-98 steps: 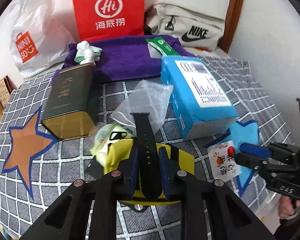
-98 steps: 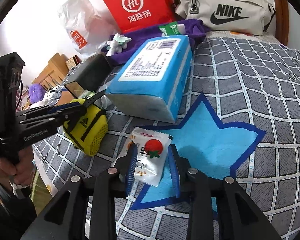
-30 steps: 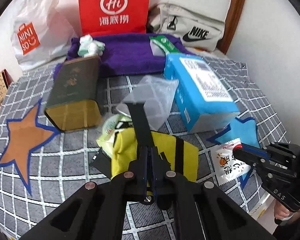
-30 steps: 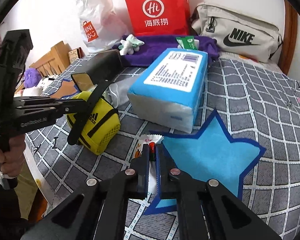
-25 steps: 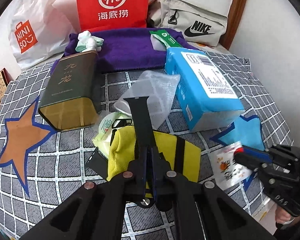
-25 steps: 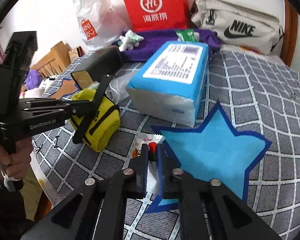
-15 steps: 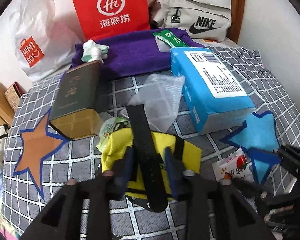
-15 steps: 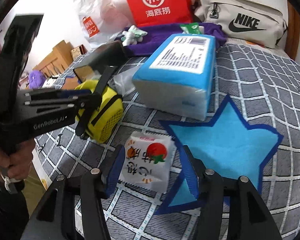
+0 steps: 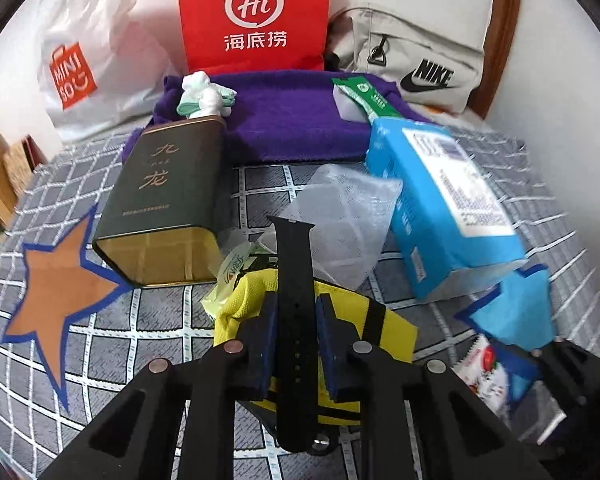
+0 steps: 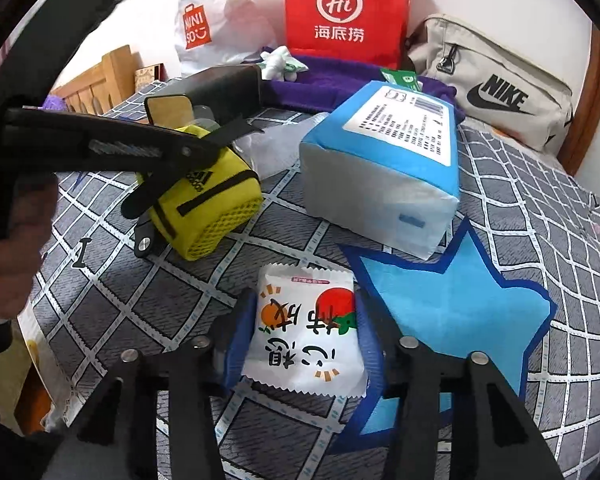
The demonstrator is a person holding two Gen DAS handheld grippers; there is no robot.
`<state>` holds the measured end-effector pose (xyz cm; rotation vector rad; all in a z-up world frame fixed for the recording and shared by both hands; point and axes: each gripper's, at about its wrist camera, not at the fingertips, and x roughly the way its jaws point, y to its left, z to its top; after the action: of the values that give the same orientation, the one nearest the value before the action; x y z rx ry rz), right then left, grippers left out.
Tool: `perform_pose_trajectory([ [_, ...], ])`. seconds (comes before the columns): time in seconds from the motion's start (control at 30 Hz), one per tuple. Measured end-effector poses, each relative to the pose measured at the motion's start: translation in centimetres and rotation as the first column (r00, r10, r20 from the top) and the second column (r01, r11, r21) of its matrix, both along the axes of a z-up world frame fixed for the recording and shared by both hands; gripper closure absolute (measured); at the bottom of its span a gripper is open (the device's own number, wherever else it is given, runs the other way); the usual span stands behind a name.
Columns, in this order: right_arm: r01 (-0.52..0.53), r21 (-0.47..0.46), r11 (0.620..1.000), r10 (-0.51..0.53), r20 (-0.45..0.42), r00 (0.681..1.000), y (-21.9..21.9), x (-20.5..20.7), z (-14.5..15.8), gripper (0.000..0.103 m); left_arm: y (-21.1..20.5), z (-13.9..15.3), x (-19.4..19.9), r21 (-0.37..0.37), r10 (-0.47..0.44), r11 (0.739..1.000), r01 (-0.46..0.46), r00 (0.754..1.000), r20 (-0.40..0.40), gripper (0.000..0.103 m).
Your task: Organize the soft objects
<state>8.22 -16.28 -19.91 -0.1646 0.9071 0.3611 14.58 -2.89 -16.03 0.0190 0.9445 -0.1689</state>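
Black left gripper point(image 9: 294, 344) straddles the watch strap point(image 9: 296, 300) (jaws apart); right gripper point(image 10: 306, 344), likewise spread, flanks the snack packet point(image 10: 306, 332).

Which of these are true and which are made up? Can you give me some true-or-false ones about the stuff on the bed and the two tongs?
1. The right tongs are squeezed shut on the snack packet. False: they are open, one finger on each side of it.
2. The black strap lies across the yellow pouch. True.
3. The left tongs are open, with the strap between their fingers. True.
4. The blue tissue pack stands on the red bag. False: it lies on the checked cover, in front of the red bag.
5. The dark green tin lies on its side. True.
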Motion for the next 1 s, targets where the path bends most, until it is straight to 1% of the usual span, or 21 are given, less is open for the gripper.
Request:
perform_pose_trajectory([
  [0.07, 0.000, 0.000, 1.000, 0.000, -0.004, 1.000, -0.1, 0.0, 0.1, 0.059, 0.3, 0.3, -0.3, -0.018, -0.006, 1.000, 0.006, 1.000, -0.001, 0.085],
  [0.23, 0.002, 0.062, 0.998, 0.000, -0.026, 1.000, -1.2, 0.5, 1.2, 0.060, 0.7, 1.2, -0.9, -0.042, -0.014, 0.999, 0.014, 1.000, 0.004, 0.085],
  [0.43, 0.005, 0.130, 0.992, -0.005, -0.003, 1.000, -2.4, 0.7, 3.6, 0.060, 1.4, 2.8, -1.1, -0.079, -0.021, 0.997, 0.023, 0.999, 0.029, 0.085],
  [0.57, 0.001, 0.163, 0.987, -0.002, 0.007, 1.000, -2.8, 1.0, 5.1, 0.060, 1.8, 3.9, -0.9, -0.086, -0.020, 0.996, 0.024, 0.999, 0.049, 0.085],
  [0.73, -0.001, 0.177, 0.984, -0.003, 0.023, 1.000, -3.0, 1.8, 6.5, 0.060, 3.1, 4.8, -0.5, -0.089, 0.011, 0.996, -0.005, 0.998, 0.063, 0.085],
  [1.0, 0.010, 0.171, 0.985, -0.018, 0.042, 0.999, -3.4, 3.9, 8.4, 0.060, 7.2, 5.9, 0.3, -0.101, 0.097, 0.991, -0.089, 0.992, 0.080, 0.085],
])
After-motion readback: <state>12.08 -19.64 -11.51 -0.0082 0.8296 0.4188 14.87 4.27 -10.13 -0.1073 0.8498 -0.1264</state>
